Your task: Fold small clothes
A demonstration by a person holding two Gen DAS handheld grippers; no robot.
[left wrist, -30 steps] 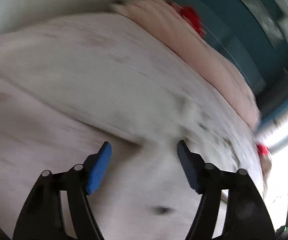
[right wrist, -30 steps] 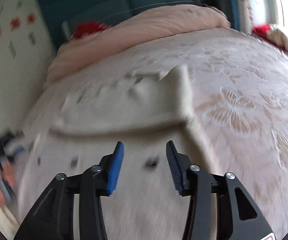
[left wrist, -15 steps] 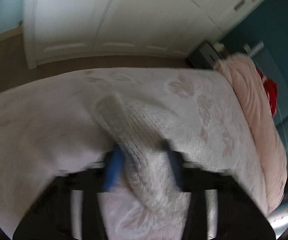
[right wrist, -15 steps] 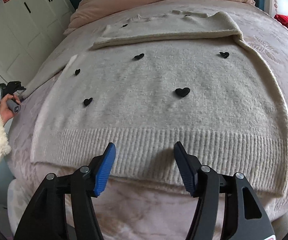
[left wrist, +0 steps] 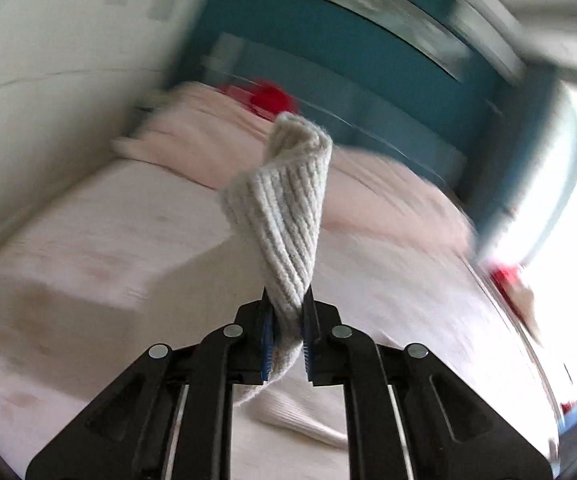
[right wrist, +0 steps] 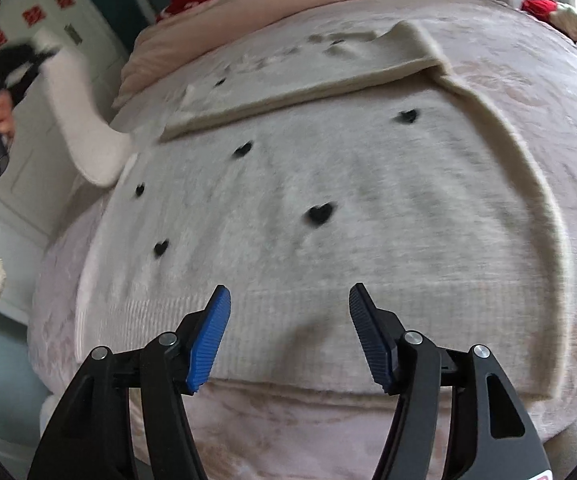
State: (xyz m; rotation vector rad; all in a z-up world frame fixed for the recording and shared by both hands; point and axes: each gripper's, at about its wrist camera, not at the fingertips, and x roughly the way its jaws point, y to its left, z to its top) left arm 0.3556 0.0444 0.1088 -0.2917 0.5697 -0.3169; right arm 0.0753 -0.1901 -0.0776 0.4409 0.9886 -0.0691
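- Left gripper [left wrist: 286, 334]: jaws have just closed on the ribbed sleeve cuff [left wrist: 284, 216], lifted clear of the bed [right wrist: 548, 92], likely for folding inward.
- Sweater [right wrist: 368, 200] lies flat, other sleeve already folded across its top.
- Right gripper [right wrist: 288, 336]: jaws wide, empty, over the hem; open bed all round.

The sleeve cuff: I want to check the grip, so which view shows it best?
The left wrist view: the ribbed cuff stands sharp, pinched in the left tool. The right wrist view shows only a blurred, lifted sleeve.

Raised sleeve [right wrist: 88, 120] bars sweater's [right wrist: 368, 208] left side; hem clear before right gripper [right wrist: 288, 336].
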